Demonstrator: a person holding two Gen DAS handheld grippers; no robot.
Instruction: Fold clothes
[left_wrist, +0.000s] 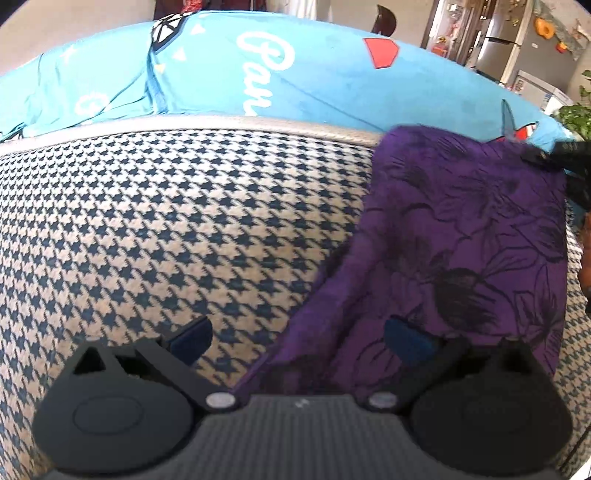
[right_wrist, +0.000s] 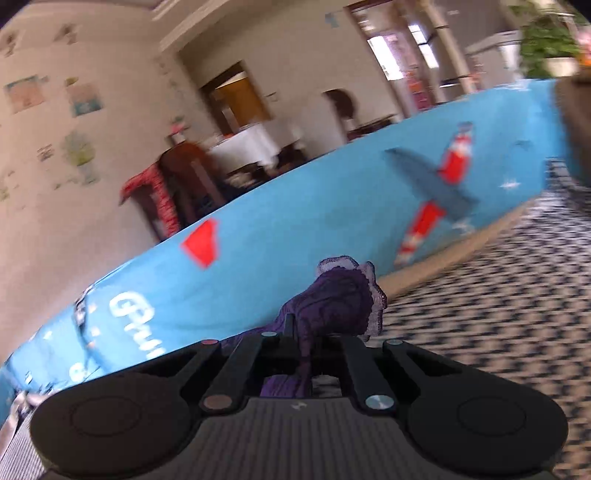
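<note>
The right tongs (right_wrist: 301, 343) pinch a corner of the purple floral garment (left_wrist: 461, 240), lifted at three o'clock over the houndstooth cushion (left_wrist: 166, 221). The left tongs (left_wrist: 295, 336), spread, should pinch the near hem before folding.

The right gripper (right_wrist: 300, 341) is pinched tight on a bunch of purple cloth (right_wrist: 334, 295), lifted above the houndstooth cushion (right_wrist: 498, 295). Behind runs a blue printed cover (right_wrist: 295, 229), with a blurred room beyond.
</note>
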